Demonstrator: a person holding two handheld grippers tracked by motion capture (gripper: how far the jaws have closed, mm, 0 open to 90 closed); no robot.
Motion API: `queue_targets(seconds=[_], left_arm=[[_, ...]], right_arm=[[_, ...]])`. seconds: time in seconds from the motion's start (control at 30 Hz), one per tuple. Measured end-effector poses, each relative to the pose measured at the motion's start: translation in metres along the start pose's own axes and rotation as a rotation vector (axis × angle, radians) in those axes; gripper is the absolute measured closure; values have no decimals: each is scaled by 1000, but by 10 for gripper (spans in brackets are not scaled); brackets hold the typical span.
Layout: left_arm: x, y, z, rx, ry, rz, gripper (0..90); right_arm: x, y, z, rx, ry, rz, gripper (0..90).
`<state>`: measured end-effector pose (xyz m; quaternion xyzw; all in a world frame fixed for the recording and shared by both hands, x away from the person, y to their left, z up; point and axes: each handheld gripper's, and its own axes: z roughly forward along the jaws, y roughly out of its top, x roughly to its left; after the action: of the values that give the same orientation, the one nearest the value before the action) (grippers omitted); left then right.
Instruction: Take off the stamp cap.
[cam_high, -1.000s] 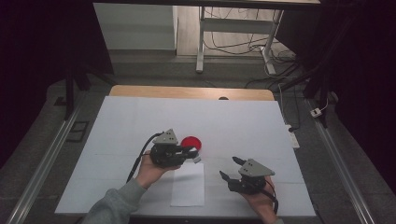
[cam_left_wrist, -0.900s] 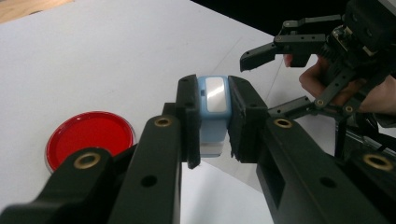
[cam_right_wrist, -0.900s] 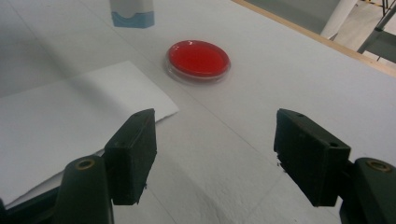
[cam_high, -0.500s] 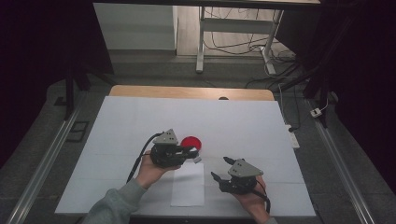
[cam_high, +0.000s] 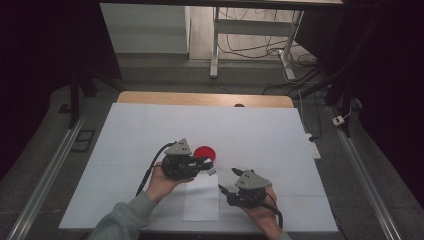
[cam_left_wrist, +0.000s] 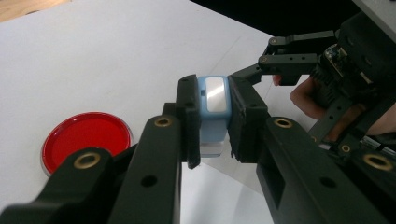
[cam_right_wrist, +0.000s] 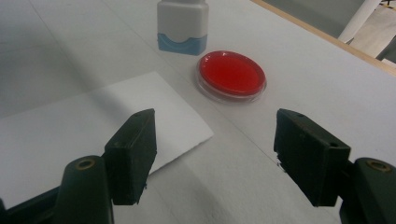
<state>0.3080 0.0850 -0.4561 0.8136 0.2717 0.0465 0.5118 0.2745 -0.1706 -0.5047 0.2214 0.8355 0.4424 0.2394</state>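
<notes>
A: Start with the biggest thing. What lies under your two tools?

B: The worktop (cam_high: 150, 125), covered in white. A sheet of paper (cam_high: 201, 202) lies flat on it, between your hands and just below your left hand-held gripper (cam_high: 209, 165).

A: And that left one, how do its jaws stand?

B: Clamped together on a small stamp (cam_left_wrist: 213, 109), pale blue with a white base. Seen along its own jaws, the pads press on both sides of the blue body, and the silvery label on top faces the camera. The stamp's base hangs at the far corner of the paper; whether it touches the sheet I cannot tell.

A: Your right hand-held gripper (cam_high: 227, 181)?

B: Its jaws stand wide apart with nothing between them. It hovers over the near right edge of the paper, pointing towards the left tool, close to it but apart.

A: Anything smaller?

B: A round red dish (cam_high: 204, 153) with a clear rim, flat on the worktop just beyond the left tool's jaws. From the right tool it lies ahead, just beside the stamp.
</notes>
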Motion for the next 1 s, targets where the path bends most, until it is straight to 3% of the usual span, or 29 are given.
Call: queue_targets(seconds=[0.4,0.73,1.0], left_arm=[[-2,0,1,-9,10,1,755],[-4,0,3,-31,3,-10,755],[-6,-1,6,-27,6,-14,755]], right_arm=[[10,6,13,1,6,-3,296],[12,10,19,-15,-21,15,306],[14,13,22,-31,-43,17,364]])
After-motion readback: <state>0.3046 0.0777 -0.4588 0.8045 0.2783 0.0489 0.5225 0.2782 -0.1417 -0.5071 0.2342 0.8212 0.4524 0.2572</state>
